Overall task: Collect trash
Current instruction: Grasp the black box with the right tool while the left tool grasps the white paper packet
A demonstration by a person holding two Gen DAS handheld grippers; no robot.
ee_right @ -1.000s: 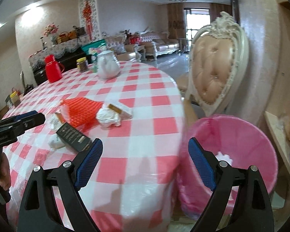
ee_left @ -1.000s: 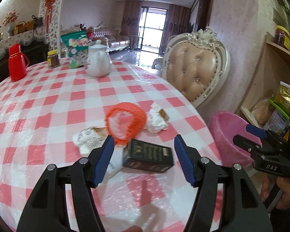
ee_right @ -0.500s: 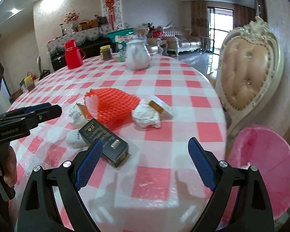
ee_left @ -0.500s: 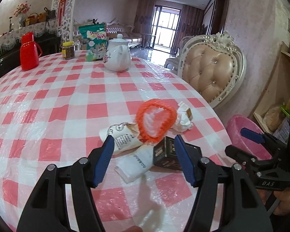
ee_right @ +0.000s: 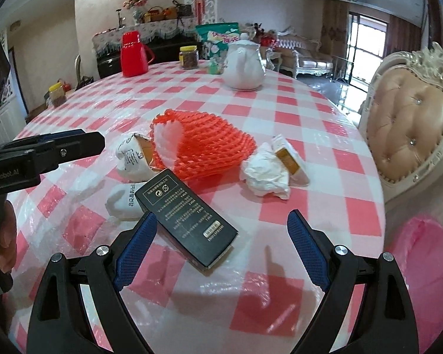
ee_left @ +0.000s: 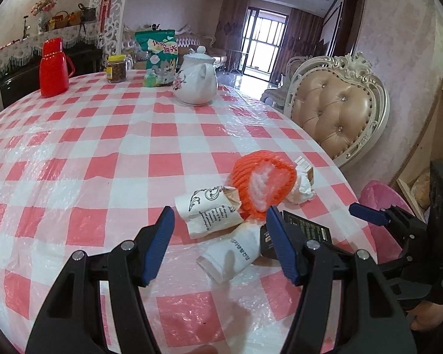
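Both claws swung in over the trash pile, nothing gripped yet.
Left claw (ee_left: 218, 242) spread, now over the white paper sleeves (ee_left: 230, 252); right claw (ee_right: 221, 244) spread wide, black box (ee_right: 186, 215) between its jaws, untouched; pink bin (ee_right: 422, 271) beside the table (ee_right: 280, 112), now at frame edge. Grab likely next.

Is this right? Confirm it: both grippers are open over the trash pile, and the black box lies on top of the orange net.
One thing is wrong. The black box does not lie on the orange net; it lies on the tablecloth in front of the net, as the right wrist view shows. The rest holds: left gripper and right gripper are both open over the trash.
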